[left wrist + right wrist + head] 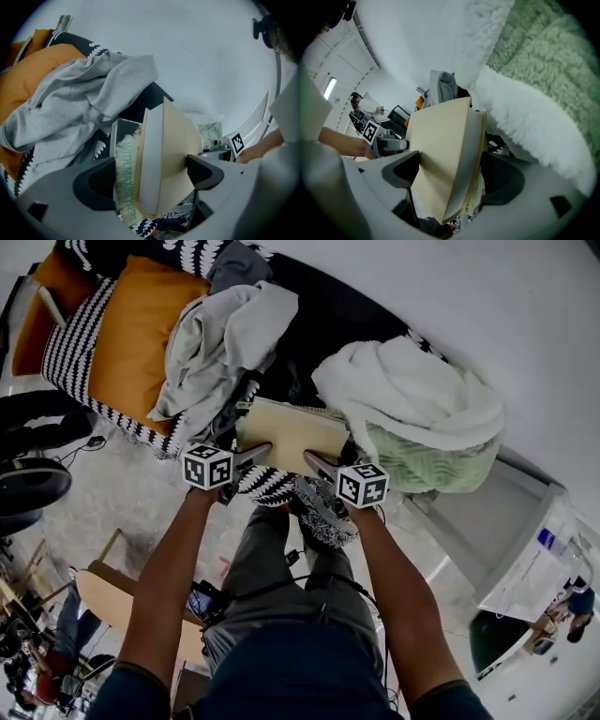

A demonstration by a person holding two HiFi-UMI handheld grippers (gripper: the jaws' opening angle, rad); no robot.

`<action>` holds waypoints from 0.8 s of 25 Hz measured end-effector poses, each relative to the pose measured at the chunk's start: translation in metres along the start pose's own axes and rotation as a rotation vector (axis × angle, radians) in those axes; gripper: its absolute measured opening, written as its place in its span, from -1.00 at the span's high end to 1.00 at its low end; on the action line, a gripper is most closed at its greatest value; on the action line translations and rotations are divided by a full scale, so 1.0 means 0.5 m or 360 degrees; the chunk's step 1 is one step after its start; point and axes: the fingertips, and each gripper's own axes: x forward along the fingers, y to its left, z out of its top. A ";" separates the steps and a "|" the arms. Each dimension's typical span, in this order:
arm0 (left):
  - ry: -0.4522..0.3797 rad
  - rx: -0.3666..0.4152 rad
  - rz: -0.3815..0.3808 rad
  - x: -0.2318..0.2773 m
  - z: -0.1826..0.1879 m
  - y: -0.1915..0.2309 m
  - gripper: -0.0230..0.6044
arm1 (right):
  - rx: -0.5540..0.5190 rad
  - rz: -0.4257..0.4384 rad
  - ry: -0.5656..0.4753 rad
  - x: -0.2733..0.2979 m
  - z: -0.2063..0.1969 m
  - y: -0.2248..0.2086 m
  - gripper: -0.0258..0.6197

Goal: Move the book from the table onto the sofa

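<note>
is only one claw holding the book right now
No, the head view shows both the left claw and the right claw clamped on the near edge of the book.

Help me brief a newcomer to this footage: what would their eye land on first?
The cream book, clamped at its near corners by the left gripper and the right gripper, is held mid-frame at the front of the dark sofa. Grey clothing is heaped to its left and a fluffy white-and-green blanket to its right. A bright orange cushion stands out further left.
</note>
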 end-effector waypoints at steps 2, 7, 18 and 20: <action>0.0042 -0.0038 -0.0006 0.021 -0.014 0.021 -0.58 | 0.0031 -0.0011 0.0038 0.020 -0.013 -0.017 -0.39; 0.0126 -0.0106 -0.0006 0.070 -0.043 0.066 -0.58 | 0.0109 -0.0030 0.0134 0.064 -0.042 -0.060 -0.39; 0.0248 -0.0251 0.0056 0.145 -0.083 0.132 -0.57 | 0.0302 -0.0130 0.0258 0.128 -0.076 -0.133 -0.36; 0.0282 -0.0274 0.0088 0.156 -0.090 0.150 -0.58 | 0.0367 -0.0141 0.0301 0.146 -0.086 -0.145 -0.36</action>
